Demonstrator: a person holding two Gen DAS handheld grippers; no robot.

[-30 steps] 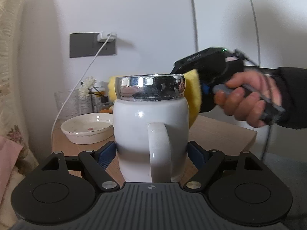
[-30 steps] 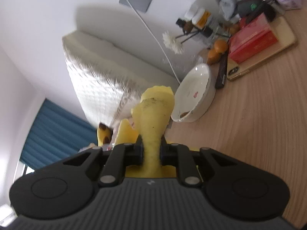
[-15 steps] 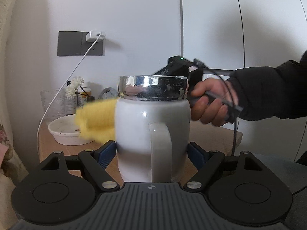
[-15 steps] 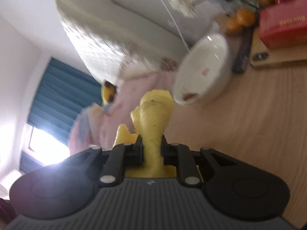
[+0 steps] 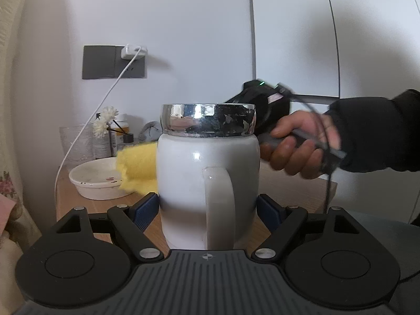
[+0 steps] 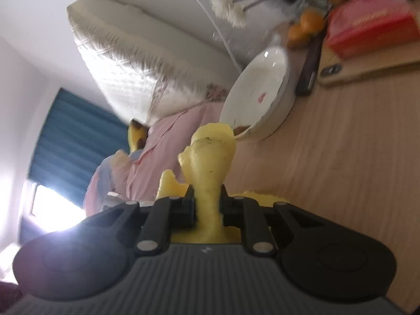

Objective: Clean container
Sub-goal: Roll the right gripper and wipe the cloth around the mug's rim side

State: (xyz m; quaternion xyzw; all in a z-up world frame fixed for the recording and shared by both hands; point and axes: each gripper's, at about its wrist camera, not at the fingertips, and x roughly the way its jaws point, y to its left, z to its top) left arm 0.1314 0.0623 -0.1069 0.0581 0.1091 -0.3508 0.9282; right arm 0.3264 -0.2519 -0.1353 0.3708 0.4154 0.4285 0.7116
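A white mug with a worn silver rim band and its handle toward the camera stands upright between the blue pads of my left gripper, which is shut on it. My right gripper is shut on a yellow sponge, soiled at its tip. In the left wrist view the sponge sticks out to the left from behind the mug, and the hand holding the right gripper is at the mug's right. Whether the sponge touches the mug's far side is hidden.
A white dish with crumbs sits on the wooden table, also in the right wrist view. Behind it are a glass, flowers, bottles, a red box, oranges, a phone and a charging cable. A bed lies left.
The right gripper swept the sponge from the mug's right rim behind the mug to its left side; since half a second ago the sponge sits slightly farther right and the hand has lowered.
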